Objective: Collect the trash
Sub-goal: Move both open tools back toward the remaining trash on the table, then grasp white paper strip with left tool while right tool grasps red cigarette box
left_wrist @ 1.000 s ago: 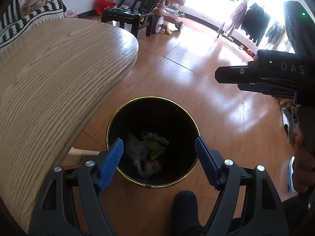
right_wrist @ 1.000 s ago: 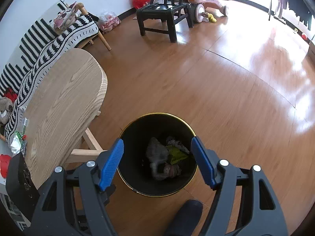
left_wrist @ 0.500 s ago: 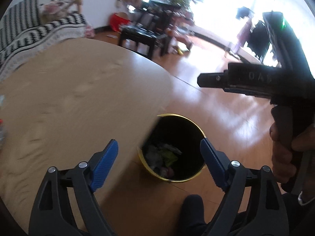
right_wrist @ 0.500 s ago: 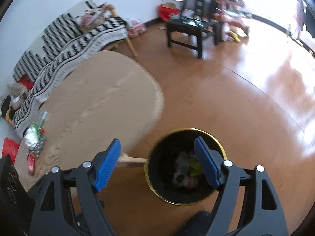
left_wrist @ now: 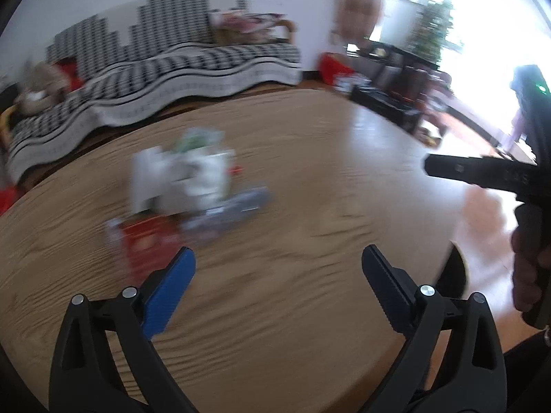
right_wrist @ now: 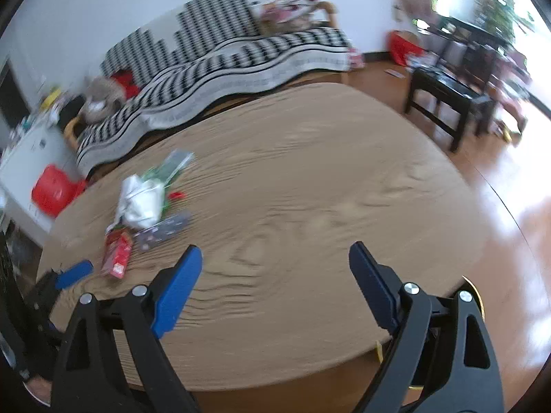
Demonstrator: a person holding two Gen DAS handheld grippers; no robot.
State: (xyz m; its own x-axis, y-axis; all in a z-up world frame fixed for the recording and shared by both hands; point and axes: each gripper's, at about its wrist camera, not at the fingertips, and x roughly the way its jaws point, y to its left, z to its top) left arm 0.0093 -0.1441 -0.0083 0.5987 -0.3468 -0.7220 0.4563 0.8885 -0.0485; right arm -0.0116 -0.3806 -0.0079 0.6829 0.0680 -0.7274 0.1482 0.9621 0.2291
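- Both grippers — the left gripper (left_wrist: pixel 278 263) and the right gripper (right_wrist: pixel 275 263) — have their jaws spread wide, with nothing between them.
- A second ago both hung over the bin; now they face the wooden table (right_wrist: pixel 310 186), so the drop looks done.
- The trash pile (right_wrist: pixel 143 203) — white crumpled paper, a red packet (right_wrist: pixel 117 254), a grey wrapper — lies on the table's far left part, well apart from the right gripper.
- Only the bin's rim (right_wrist: pixel 473 292) shows, at the table's near right edge.
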